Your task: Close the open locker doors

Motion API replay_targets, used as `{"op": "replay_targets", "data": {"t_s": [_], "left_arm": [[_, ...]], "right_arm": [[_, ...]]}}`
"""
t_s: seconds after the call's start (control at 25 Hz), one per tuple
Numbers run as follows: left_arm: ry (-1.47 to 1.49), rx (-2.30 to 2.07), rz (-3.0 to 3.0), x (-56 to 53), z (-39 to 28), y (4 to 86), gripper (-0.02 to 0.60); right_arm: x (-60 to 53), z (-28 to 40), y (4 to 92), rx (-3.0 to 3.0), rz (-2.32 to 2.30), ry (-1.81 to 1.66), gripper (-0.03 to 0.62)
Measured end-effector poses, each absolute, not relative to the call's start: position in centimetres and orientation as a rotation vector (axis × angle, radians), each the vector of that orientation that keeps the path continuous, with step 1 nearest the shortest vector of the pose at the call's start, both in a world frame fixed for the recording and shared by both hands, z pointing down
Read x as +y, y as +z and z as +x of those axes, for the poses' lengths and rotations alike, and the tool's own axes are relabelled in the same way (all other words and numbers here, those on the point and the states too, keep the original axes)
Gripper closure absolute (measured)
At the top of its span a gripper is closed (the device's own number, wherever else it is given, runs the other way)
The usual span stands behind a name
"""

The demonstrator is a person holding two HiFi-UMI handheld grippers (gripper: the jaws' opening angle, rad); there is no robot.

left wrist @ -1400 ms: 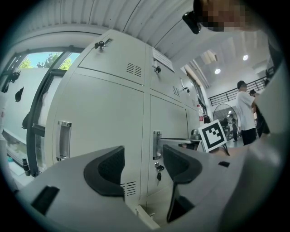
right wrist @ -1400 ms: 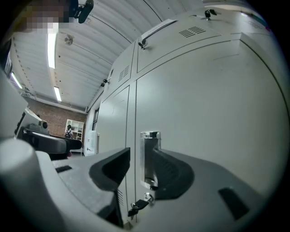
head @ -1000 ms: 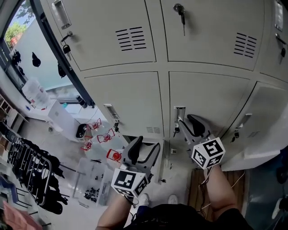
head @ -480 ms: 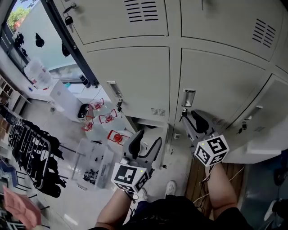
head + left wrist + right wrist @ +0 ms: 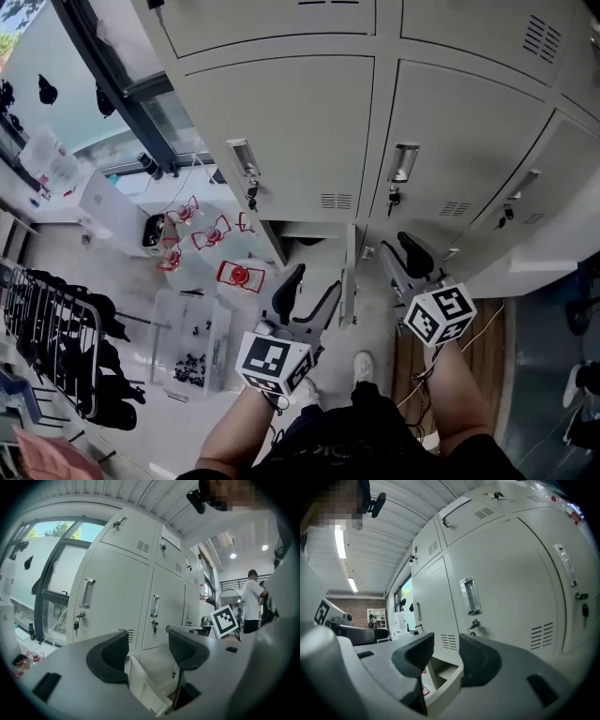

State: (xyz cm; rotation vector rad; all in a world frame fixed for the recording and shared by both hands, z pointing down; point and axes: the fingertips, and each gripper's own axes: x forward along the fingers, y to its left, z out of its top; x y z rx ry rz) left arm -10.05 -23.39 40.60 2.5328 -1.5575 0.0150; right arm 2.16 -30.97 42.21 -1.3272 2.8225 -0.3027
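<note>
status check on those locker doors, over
Left tongs open, empty. Right tongs open, empty. Bottom-row door open, untouched; second door open beside it. Nothing seen blocking either.

A big window (image 5: 58, 98) with a dark frame gives daylight. On the pale floor (image 5: 127, 286) stand a black rack (image 5: 52, 337) and a clear plastic box (image 5: 192, 349). Long lamps (image 5: 341, 543) shine on the ceiling (image 5: 393, 527).

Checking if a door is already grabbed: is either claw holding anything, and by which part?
Nothing is held. The left claw and right claw both stand open and empty; the open bottom locker door is not gripped.
</note>
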Motion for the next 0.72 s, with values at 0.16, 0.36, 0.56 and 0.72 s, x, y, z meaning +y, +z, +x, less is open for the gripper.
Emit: {"op": "replay_targets", "data": {"t_s": [0.16, 0.36, 0.56, 0.72], "left_arm": [[0.055, -1.433, 2.58, -21.7, -9.7, 42.4, 0.31], [0.111, -1.282, 2.607, -20.0, -8.6, 45.5, 0.307], [0.188, -1.173, 2.611, -18.9, -6.4, 49.0, 0.287], [0.264, -1.169, 2.591, -19.1, -4.9, 52.0, 0.272]], "right_arm": [[-28.0, 2.4, 43.8, 2.77, -1.447, -0.353, 0.44], [-24.9, 3.4, 45.7, 2.71, -1.572, -0.386, 0.441], [-22.7, 5.1, 47.9, 2.66, -1.67, -0.43, 0.44], [-22.1, 6.1, 49.5, 2.638, -1.693, -0.474, 0.441]]}}
